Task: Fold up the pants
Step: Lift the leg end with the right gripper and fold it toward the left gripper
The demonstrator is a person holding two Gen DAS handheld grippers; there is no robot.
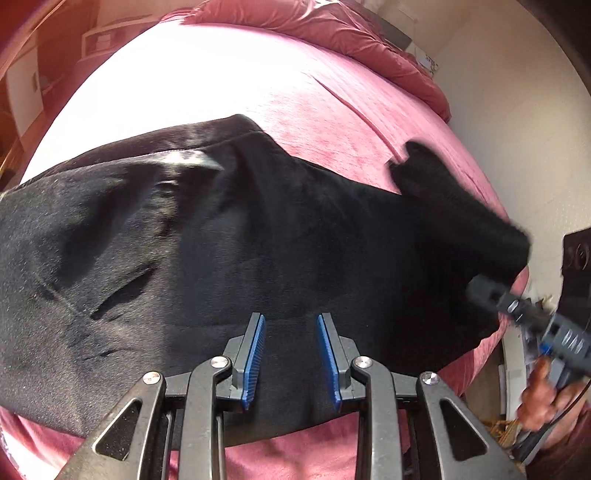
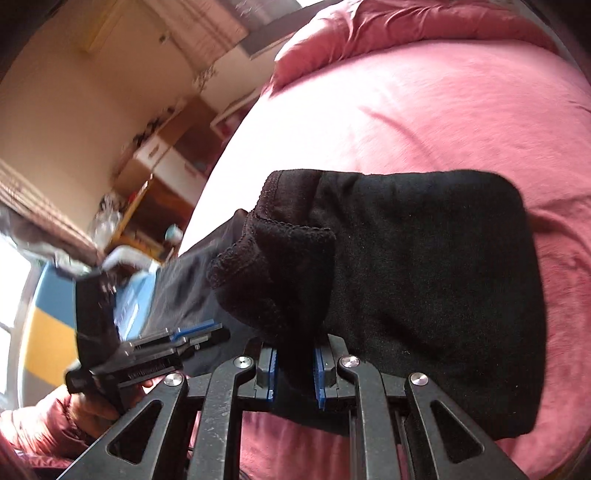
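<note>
Right gripper (image 2: pixel 293 373): blue pads clamped on a bunched end of the black pants (image 2: pixel 424 288), hemmed edge flopping over at about 11 o'clock from the jaws. Fabric fills the gap between the fingers, so it is gripping, not just resting.

Left gripper (image 1: pixel 291 360): jaws spread apart over the flat middle of the pants (image 1: pixel 258 240), nothing pinched between the pads as far as I can see; whether the tips touch the cloth I cannot tell.

Pants lie across the pink bed sheet (image 1: pixel 332 122), bulk running from 9 o'clock toward 3 o'clock in the left wrist view, one end lifted at 3 o'clock where the right gripper (image 1: pixel 491 291) holds it. Pink duvet (image 1: pixel 332 29) bunched at 12 o'clock, well apart from the work.

Step in hand looks like carrying the held end over to make a fold. To do it well, I'd say:
- keep the right pinch firm, cloth is thick and bunched, could slip
- left gripper should pin the fold line so the body doesn't drag
- lay the end square on the lower layer, edges matched
- smooth the creases at 9 o'clock first
</note>
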